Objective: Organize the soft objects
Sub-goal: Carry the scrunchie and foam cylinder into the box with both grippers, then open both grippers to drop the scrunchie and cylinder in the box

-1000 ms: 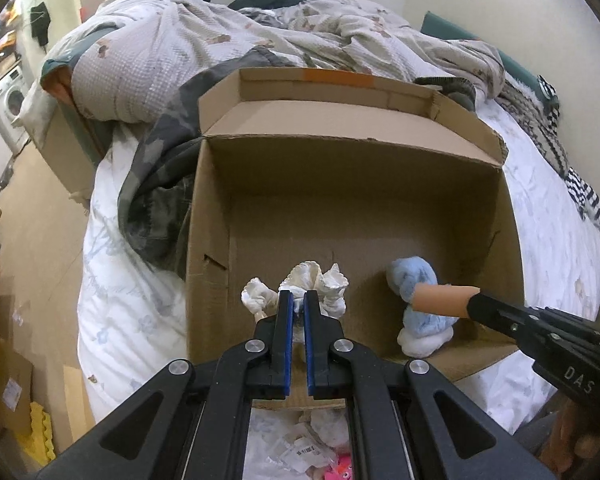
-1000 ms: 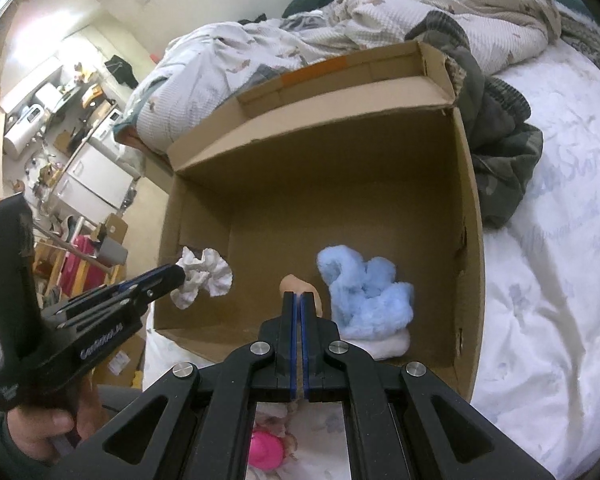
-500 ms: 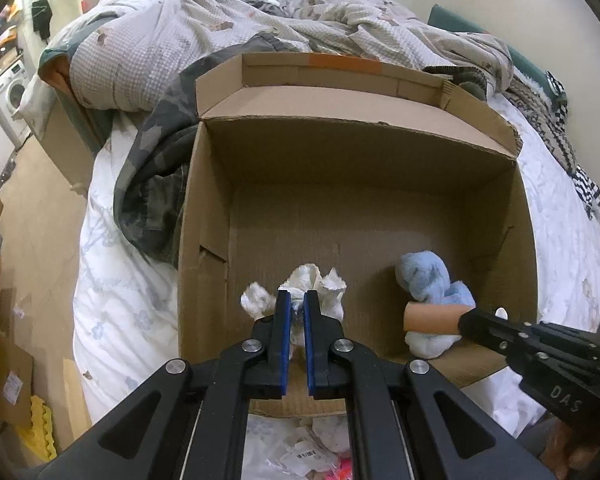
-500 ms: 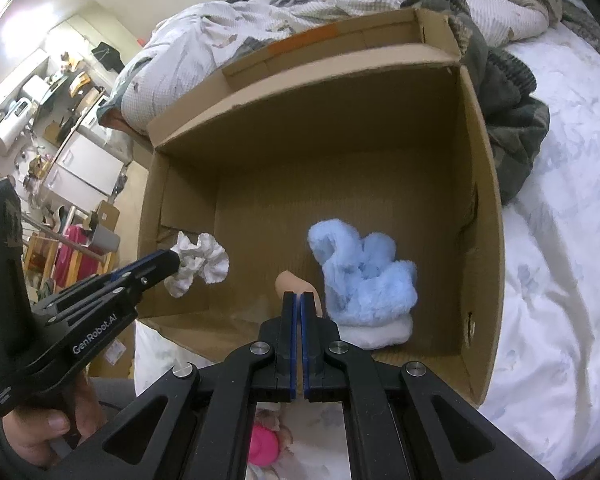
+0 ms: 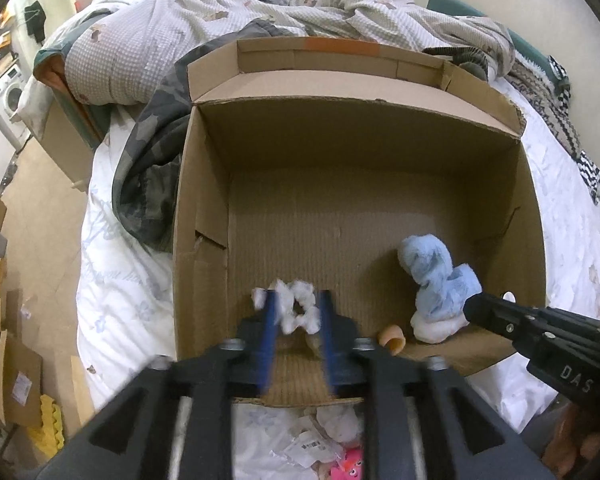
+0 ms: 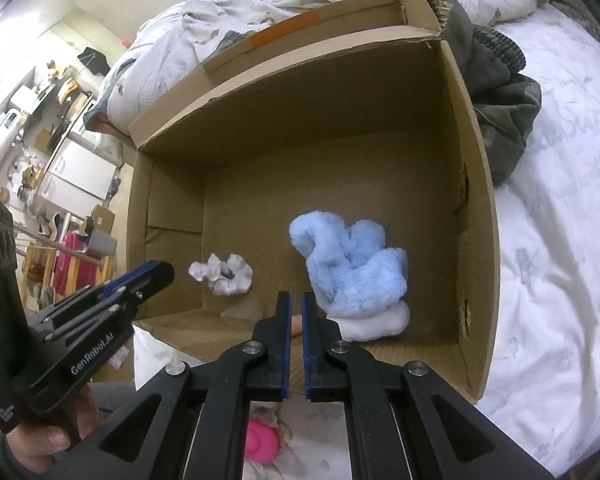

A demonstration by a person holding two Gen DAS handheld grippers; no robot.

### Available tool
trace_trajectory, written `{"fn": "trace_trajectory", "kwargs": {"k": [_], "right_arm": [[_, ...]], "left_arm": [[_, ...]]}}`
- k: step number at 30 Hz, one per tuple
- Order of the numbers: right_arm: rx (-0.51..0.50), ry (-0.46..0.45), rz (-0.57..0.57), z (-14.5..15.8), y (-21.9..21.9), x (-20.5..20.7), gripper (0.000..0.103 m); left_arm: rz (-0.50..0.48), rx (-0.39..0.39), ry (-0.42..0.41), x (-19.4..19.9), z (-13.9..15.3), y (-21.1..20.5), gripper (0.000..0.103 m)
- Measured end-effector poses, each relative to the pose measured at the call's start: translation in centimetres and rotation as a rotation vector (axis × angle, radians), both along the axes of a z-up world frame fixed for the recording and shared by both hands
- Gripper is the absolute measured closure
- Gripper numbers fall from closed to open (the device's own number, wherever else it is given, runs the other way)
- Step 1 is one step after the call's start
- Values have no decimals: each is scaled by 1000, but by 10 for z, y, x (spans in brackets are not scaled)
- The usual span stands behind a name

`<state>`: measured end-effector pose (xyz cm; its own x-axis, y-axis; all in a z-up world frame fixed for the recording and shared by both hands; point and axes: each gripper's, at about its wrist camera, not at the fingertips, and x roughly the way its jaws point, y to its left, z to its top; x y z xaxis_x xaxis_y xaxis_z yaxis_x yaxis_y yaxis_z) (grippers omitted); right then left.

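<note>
- Nearest the cameras, a pink toy (image 6: 261, 443) and scraps of white packaging (image 5: 312, 438) lie on the bed just outside the box's near wall, apparently waiting their turn.
- The left hand-held gripper (image 5: 298, 312) hangs over the near-left corner of the box (image 5: 204, 184) with its blue fingers (image 5: 269, 316) spread and nothing clamped; the white scrunchie (image 6: 222, 274) lies below it on the box floor, free of the fingers in the right wrist view.
- The scrunchie lies flat as a ruffled ring, stretched a little across the box from left to right, its hole facing up.
- The right hand-held gripper (image 6: 296, 320) hovers over the near wall with a narrow gap between its pads and nothing in them, released; a small peach-coloured roll (image 5: 393, 336) lies on the floor just below its tips.
- The roll's open end shows toward the left camera; its long axis cannot be told, since little of it shows.
- Beside it, toward the right wall, the blue plush (image 6: 350, 268) sits on a white base, upright, its head leaning toward the box's middle.
- Judged from this, the soft things are gathered along the near side, within easy reach, with the far floor of the box bare.
- Beyond the box, a rumpled quilt (image 5: 260, 12) and a dark blanket (image 5: 148, 176) cover the bed.
</note>
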<state>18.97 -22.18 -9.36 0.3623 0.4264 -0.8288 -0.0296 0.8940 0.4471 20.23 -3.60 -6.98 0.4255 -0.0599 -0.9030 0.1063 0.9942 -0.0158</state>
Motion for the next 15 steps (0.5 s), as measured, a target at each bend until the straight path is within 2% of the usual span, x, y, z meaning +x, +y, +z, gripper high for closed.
{"fn": "trace_trajectory", "kwargs": {"k": [1,3,4,6,7,15], "right_arm": [[4,1,-2,0,0,0,91],[16,-2,-10,1,-2,0,75],[24,-5,-15,2,-3,0,69],[42,-14,-27,5,-5,0,33],[47,-23,-37,7,-7,-1,29],[57,-36,-43,9,-8,-1,29]], "left_arm": [[4,2,-3,0,1,0,50],[15,14,-31,-2,5,1,36],[14,16,-53,-3,8,1,36],[8,18,-64,-3,11,0,36],[8,20,-66,-3,12,0,36],[22,17,-64,-1,12,3,36]]}}
